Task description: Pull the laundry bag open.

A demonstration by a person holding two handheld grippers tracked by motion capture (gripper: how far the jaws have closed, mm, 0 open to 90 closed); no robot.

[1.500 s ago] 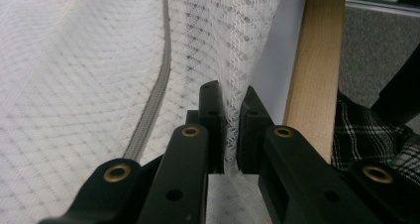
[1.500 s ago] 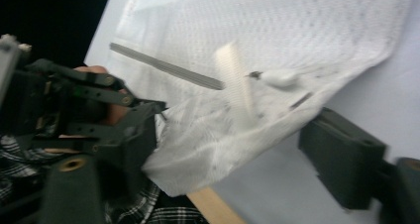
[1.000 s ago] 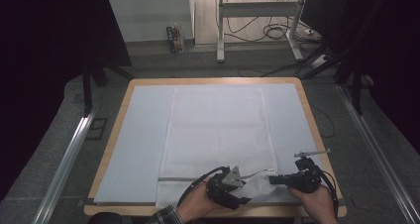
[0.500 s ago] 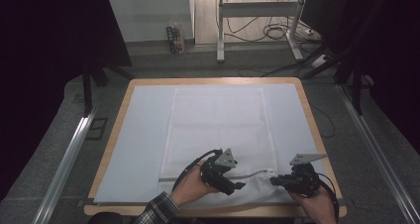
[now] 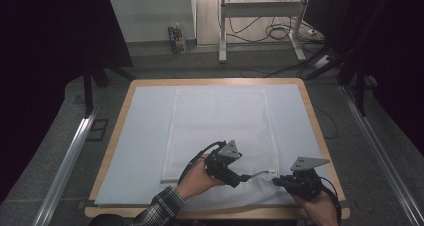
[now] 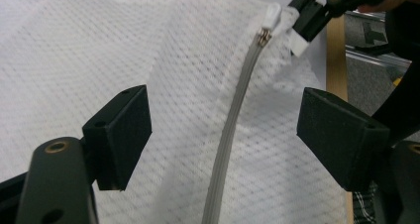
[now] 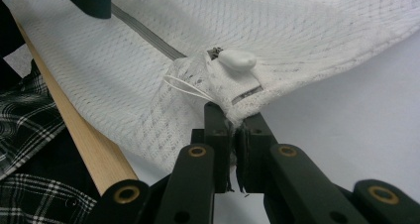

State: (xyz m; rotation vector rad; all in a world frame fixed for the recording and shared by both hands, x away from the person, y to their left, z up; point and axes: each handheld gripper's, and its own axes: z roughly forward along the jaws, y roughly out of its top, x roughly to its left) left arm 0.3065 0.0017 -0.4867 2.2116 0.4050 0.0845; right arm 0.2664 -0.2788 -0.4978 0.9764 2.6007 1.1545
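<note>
The white mesh bag (image 5: 220, 136) lies flat on the pale sheet that covers the wooden table (image 5: 310, 106), its near edge along the person's side. The right gripper (image 5: 278, 180) is clamped on the bag's corner next to the white zipper pull (image 7: 236, 59); in the right gripper view its jaws are pressed together with a fold of mesh pinched between them. This grip and the right hand's place match the picture one second earlier.

The left gripper (image 5: 245, 177) has changed. One second earlier it sat lower and closer to the near table edge; it now stands higher over the bag, pointed toward the right gripper. Its jaws have just been opening and now stand wide apart. In the left gripper view the grey zipper (image 6: 233, 135) runs up between the two pads (image 6: 124, 130) without touching either, ending at the pull beside the right gripper's jaws.
</note>
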